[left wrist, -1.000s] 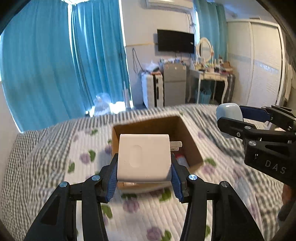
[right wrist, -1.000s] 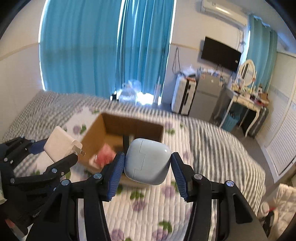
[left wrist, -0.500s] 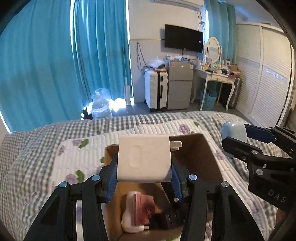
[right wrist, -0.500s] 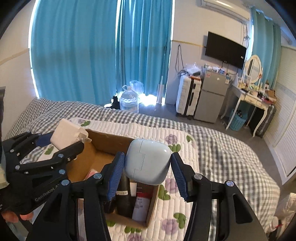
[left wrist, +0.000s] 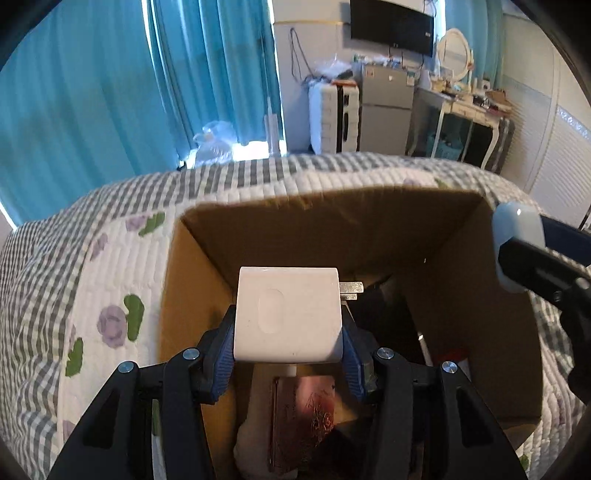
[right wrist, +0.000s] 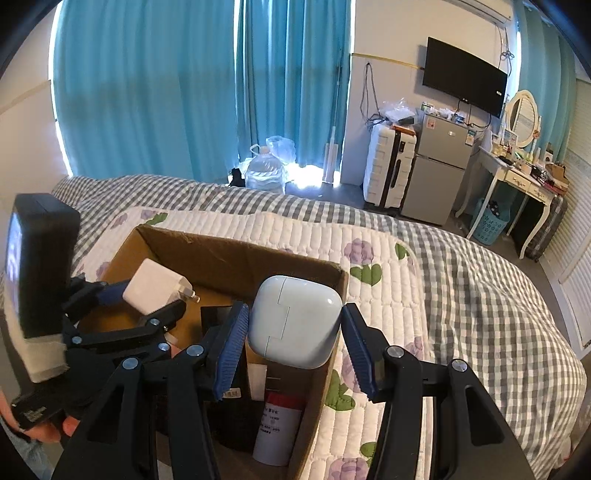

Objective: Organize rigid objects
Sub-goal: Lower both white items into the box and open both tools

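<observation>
Above the cardboard box (left wrist: 332, 236), the left claw (left wrist: 287, 354) clamps the white charger (left wrist: 287, 321), the right claw (right wrist: 295, 347) the earbud case (right wrist: 293, 321).

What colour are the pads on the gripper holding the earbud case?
Blue, ribbed pads on the right gripper, clearest in the right wrist view, either side of the pale earbud case.

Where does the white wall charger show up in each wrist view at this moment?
Left wrist: the white wall charger sits centre frame, clamped in the left gripper, prongs pointing right, above the cardboard box.
Right wrist: the charger is at left of centre, held over the box.
Shared landmark: the wall television.
</observation>
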